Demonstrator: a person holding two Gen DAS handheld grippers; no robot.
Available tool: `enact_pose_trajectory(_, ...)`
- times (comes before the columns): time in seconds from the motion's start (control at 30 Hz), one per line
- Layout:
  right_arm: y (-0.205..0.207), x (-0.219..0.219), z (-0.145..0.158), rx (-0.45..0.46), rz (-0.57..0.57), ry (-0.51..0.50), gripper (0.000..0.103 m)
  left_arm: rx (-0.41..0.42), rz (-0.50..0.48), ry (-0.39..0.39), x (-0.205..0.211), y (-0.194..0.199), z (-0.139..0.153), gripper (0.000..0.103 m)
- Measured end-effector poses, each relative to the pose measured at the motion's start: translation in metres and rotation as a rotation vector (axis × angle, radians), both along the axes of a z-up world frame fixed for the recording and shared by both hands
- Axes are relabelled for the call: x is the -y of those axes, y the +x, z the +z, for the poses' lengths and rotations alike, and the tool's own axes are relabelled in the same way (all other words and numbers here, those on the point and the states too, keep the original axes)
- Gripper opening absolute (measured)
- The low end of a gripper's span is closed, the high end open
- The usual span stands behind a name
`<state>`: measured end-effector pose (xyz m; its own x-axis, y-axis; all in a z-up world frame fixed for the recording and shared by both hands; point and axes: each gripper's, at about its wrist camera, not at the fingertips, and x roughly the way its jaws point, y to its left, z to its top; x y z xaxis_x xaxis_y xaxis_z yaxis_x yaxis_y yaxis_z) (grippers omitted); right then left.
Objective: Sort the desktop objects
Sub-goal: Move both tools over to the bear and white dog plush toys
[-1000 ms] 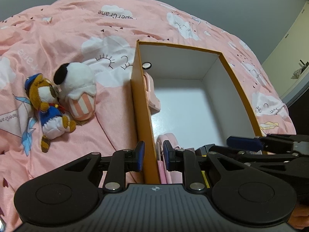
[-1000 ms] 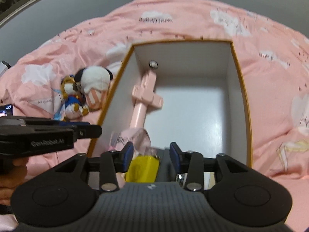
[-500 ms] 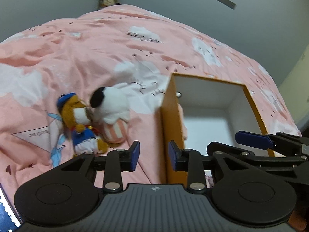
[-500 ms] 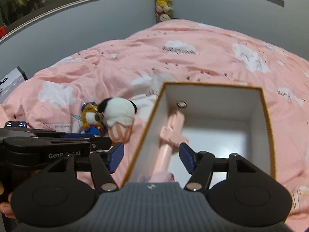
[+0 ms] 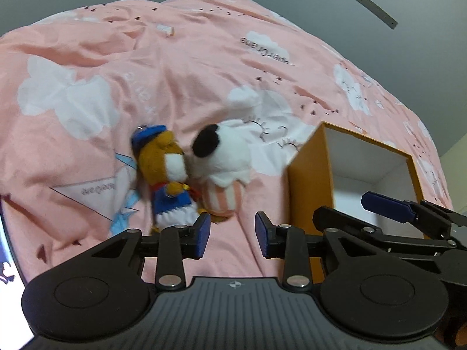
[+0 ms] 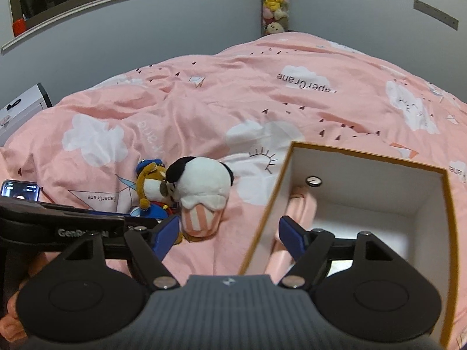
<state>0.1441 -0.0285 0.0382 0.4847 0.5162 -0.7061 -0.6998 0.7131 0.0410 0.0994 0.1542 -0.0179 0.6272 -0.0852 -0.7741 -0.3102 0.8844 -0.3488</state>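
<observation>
Both tongs stand apart and hold nothing: the left gripper (image 5: 232, 234) opened a moment ago, and the right gripper (image 6: 227, 234) has just been opening wider, straddling the orange box (image 6: 264, 218) wall. Just beyond the left pads, a sailor bear plush (image 5: 166, 175) and popcorn dog plush (image 5: 224, 163) lie touching on the pink duvet (image 5: 181, 67), beside the box, with bare bedding behind them.

Two plush toys (image 6: 186, 195) (touching) beside orange box (image 6: 264, 218)
</observation>
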Motion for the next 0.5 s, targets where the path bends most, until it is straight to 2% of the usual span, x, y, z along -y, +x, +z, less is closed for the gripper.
enact_pose_trajectory(0.17, 0.011, -0.023, -0.010, -0.028, 0.026, -0.030, 0.076, 0.000, 0.067, -0.026, -0.031, 0.002, 0.003, 0.038)
enact_pose_trajectory(0.33, 0.020, -0.046, -0.021, -0.060, 0.056, -0.064, 0.074, -0.041, 0.075, 0.017, -0.051, 0.009, 0.001, 0.038)
enact_pose_trajectory(0.5, 0.025, -0.074, -0.036, -0.077, 0.115, -0.107, 0.064, -0.091, 0.106, -0.046, -0.068, 0.013, -0.012, 0.038)
